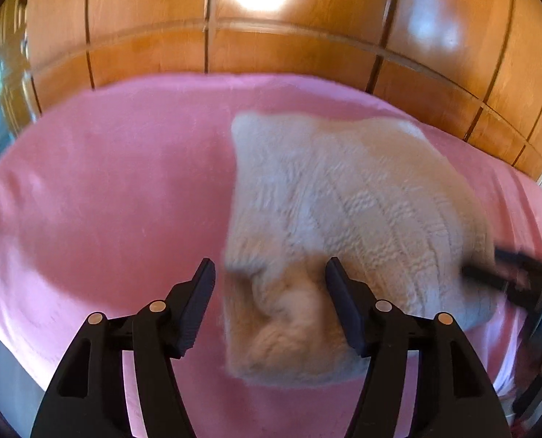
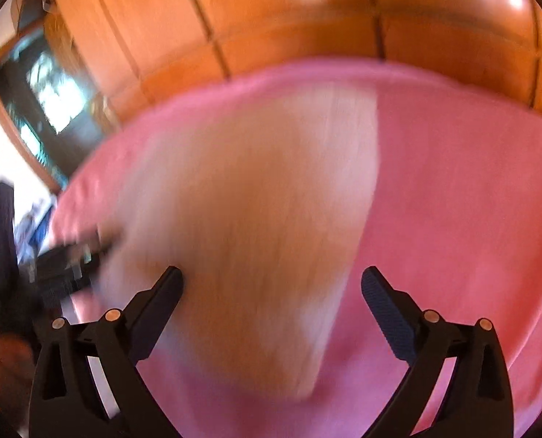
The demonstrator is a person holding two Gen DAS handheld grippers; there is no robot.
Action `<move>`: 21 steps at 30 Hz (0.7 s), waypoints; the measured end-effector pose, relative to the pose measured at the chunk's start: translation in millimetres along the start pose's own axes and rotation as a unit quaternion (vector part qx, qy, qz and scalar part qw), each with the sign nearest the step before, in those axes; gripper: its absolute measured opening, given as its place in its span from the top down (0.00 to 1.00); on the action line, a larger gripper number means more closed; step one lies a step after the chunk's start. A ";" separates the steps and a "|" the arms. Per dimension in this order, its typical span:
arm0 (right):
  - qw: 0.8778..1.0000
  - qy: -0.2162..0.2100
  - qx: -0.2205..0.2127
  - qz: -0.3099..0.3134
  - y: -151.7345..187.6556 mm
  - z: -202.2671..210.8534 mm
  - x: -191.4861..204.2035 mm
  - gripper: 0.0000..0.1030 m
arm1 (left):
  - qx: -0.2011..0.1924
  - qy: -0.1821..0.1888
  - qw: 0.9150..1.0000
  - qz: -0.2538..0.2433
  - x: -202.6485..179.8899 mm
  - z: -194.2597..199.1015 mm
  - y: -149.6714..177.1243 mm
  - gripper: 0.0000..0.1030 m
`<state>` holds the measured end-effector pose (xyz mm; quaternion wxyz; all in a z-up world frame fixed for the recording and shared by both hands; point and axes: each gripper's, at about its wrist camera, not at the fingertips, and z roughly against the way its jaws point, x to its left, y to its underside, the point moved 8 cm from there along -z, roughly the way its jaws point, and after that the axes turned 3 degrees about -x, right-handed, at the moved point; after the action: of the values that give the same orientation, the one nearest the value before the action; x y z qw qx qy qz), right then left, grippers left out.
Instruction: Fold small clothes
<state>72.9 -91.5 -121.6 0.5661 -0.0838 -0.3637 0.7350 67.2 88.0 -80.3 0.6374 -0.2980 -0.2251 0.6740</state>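
A: Left gripper [image 1: 270,304] fingers [image 1: 201,306] state?
B: Parted, gripping nothing. The near folded edge of the cream knitted sweater [image 1: 344,226] lies between them, pads not pressing it.
A: Right gripper [image 2: 271,315]?
B: Fingers [image 2: 389,319] spread wide, empty. Sweater's near end sits below and between them, more toward the left finger; view is blurred.
A: Where's the sweater?
B: Flat on the pink blanket-covered bed [image 1: 99,189], with the wooden panelled wardrobe [image 1: 271,33] behind.
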 end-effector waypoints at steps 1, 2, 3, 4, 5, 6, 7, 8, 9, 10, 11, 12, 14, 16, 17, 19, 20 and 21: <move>1.000 0.001 0.019 0.002 15.2 -8.9 -1.8 0.04 | 0.009 0.012 1.000 0.014 4.1 -3.3 4.6 0.40; 1.000 -0.002 0.012 0.000 18.6 -9.5 -2.8 0.04 | 0.015 0.024 0.999 0.024 6.8 -4.6 6.5 0.40; 1.000 -0.007 0.000 -0.004 19.5 -7.4 -3.4 0.04 | 0.017 0.034 0.999 0.033 8.5 -3.7 7.0 0.40; 1.000 -0.010 0.001 -0.011 18.2 -6.2 -3.6 0.04 | 0.017 0.045 0.998 0.041 10.9 -1.5 5.7 0.40; 1.000 -0.015 0.003 -0.019 15.7 -4.5 -3.8 0.04 | 0.015 0.060 0.997 0.048 13.5 2.3 2.2 0.40; 1.000 -0.021 0.005 -0.022 13.1 -3.0 -4.2 0.04 | 0.013 0.074 0.996 0.052 14.8 5.1 -1.3 0.40; 0.999 -0.030 0.006 -0.026 9.9 -0.5 -4.3 0.04 | 0.012 0.094 0.994 0.057 16.8 8.7 -7.3 0.40; 0.998 -0.043 -0.002 -0.035 2.9 6.1 -6.0 0.04 | 0.008 0.104 0.993 0.061 17.3 11.2 -12.3 0.40; 0.998 -0.051 -0.010 -0.043 -2.2 10.0 -8.0 0.04 | 0.004 0.113 0.991 0.065 18.5 13.0 -17.5 0.39; 0.996 -0.064 -0.023 -0.060 -11.4 16.3 -12.5 0.04 | 0.003 0.124 0.990 0.073 20.5 13.8 -24.3 0.34; 0.994 -0.073 -0.033 -0.077 -18.1 20.0 -17.2 0.04 | 0.002 0.133 0.988 0.079 20.3 12.8 -28.3 0.34; 0.990 -0.085 -0.043 -0.099 -26.3 22.4 -23.6 0.04 | 0.003 0.148 0.985 0.089 20.2 10.7 -33.6 0.34; 0.984 -0.104 -0.055 -0.136 -41.5 21.1 -34.3 0.05 | 0.014 0.168 0.980 0.108 20.1 1.0 -40.1 0.34; 0.980 -0.118 -0.051 -0.151 -52.1 9.6 -39.3 0.07 | 0.036 0.188 0.974 0.121 18.1 -14.3 -40.9 0.34; 0.979 -0.127 -0.044 -0.156 -53.6 2.9 -39.6 0.08 | 0.050 0.210 0.968 0.132 16.2 -23.8 -38.9 0.34; 0.975 -0.141 -0.024 -0.172 -55.7 -17.5 -42.5 0.08 | 0.070 0.235 0.958 0.147 14.4 -36.2 -32.4 0.34; 0.970 -0.159 -0.017 -0.183 -55.7 -26.8 -42.5 0.08 | 0.082 0.249 0.953 0.154 12.7 -43.8 -27.3 0.34; 0.964 -0.181 -0.010 -0.195 -55.8 -36.1 -41.9 0.08 | 0.085 0.257 0.949 0.158 11.9 -45.8 -25.1 0.36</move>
<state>149.6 -107.8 -124.6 0.6223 0.1170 -0.4767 0.6097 116.9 98.5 -97.5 0.5817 -0.4380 0.0547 0.6833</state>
